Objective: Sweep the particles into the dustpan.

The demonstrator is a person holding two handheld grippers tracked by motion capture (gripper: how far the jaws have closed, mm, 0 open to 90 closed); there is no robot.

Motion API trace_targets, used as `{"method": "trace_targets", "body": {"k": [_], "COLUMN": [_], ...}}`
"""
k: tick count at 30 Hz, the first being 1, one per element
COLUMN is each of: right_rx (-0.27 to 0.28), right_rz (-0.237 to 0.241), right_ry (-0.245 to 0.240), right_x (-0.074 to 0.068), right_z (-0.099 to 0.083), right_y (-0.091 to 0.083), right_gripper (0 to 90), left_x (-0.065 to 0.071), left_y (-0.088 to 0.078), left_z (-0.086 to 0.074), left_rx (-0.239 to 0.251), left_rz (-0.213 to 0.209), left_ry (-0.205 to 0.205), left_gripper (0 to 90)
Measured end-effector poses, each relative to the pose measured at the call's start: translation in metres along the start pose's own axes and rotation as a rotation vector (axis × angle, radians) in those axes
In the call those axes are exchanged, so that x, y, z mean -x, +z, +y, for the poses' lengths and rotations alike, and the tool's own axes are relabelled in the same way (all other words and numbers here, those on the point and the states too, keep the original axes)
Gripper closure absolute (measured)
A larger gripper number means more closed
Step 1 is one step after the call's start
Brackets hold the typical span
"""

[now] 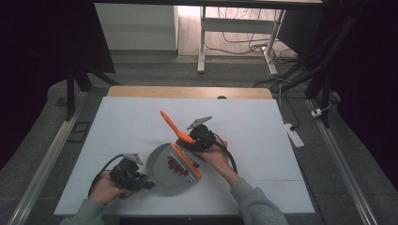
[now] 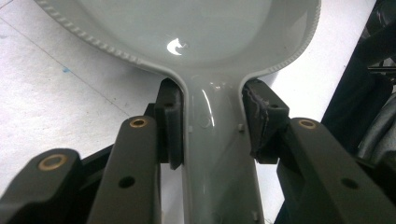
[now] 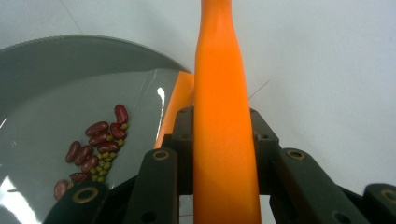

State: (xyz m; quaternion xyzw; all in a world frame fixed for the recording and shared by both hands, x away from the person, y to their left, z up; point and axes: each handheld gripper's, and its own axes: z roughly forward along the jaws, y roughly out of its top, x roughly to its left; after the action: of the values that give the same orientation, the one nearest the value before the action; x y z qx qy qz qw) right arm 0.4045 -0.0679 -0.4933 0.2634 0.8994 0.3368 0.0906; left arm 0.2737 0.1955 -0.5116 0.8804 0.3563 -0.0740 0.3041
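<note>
A grey dustpan (image 1: 162, 171) lies on the white table (image 1: 141, 122) near the front edge, with red beans (image 3: 95, 140) and small green ones piled inside it. Its handle (image 2: 217, 154) is clamped between the pads of the left gripper (image 1: 129, 176). An orange brush (image 1: 176, 129) rests at the pan's open edge, its handle slanting up and away. The right gripper (image 1: 199, 136) is closed tightly on that brush handle.

Orange handle (image 3: 223, 93) and grey dustpan (image 2: 187, 28) run past the frame edges
</note>
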Motion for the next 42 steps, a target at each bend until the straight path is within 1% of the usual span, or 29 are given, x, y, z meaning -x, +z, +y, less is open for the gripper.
{"method": "trace_targets", "body": {"k": [4, 12, 16, 18, 25, 28, 29, 35, 38, 40, 41, 42], "right_rx": [-0.004, -0.002, -0.001, 0.011, 0.015, 0.029, 0.030, 0.033, 0.031, 0.029, 0.026, 0.024], "right_rz": [0.005, 0.015, 0.018, 0.042, 0.063, 0.097, 0.106, 0.123, 0.144, 0.156, 0.167, 0.188], "right_ry": [0.001, -0.019, -0.011, 0.019, 0.025, 0.045, 0.045, 0.017, 0.007, -0.013, -0.018, -0.031], "right_x": [-0.002, -0.007, -0.008, -0.008, -0.013, -0.013, -0.013, -0.022, -0.030, -0.036, -0.039, -0.045], "right_z": [0.001, 0.001, 0.000, -0.002, -0.003, -0.003, -0.002, 0.000, 0.002, 0.004, 0.004, 0.006], "right_y": [0.000, 0.001, 0.001, 0.000, -0.002, -0.003, -0.003, -0.003, -0.002, -0.001, -0.001, 0.000], "right_gripper": [70.7, 70.7, 70.7, 70.7, 70.7, 70.8, 70.8, 70.8, 70.8, 70.7, 70.7, 70.8], "left_x": [0.000, 0.000, 0.000, 0.000, 0.000, 0.000, 0.000, 0.000, -0.001, 0.000, 0.000, 0.000], "left_y": [0.000, 0.000, 0.000, 0.000, 0.000, 0.000, 0.000, 0.000, 0.000, 0.000, 0.000, 0.000], "left_z": [0.000, 0.000, 0.000, 0.000, 0.000, 0.000, 0.000, 0.000, 0.000, 0.000, 0.000, 0.000], "left_rx": [0.000, 0.000, 0.000, -0.001, 0.000, -0.001, 0.000, -0.001, -0.003, -0.003, -0.003, -0.002], "left_rz": [-0.001, -0.001, -0.001, 0.000, -0.001, -0.001, -0.001, -0.001, -0.001, 0.000, -0.001, 0.000], "left_ry": [0.000, 0.000, 0.000, 0.000, -0.001, -0.001, -0.001, 0.000, 0.002, 0.001, 0.003, 0.002], "left_gripper": [61.3, 61.2, 61.2, 61.2, 61.2, 61.2, 61.2, 61.3, 61.2, 61.2, 61.3, 61.2]}}
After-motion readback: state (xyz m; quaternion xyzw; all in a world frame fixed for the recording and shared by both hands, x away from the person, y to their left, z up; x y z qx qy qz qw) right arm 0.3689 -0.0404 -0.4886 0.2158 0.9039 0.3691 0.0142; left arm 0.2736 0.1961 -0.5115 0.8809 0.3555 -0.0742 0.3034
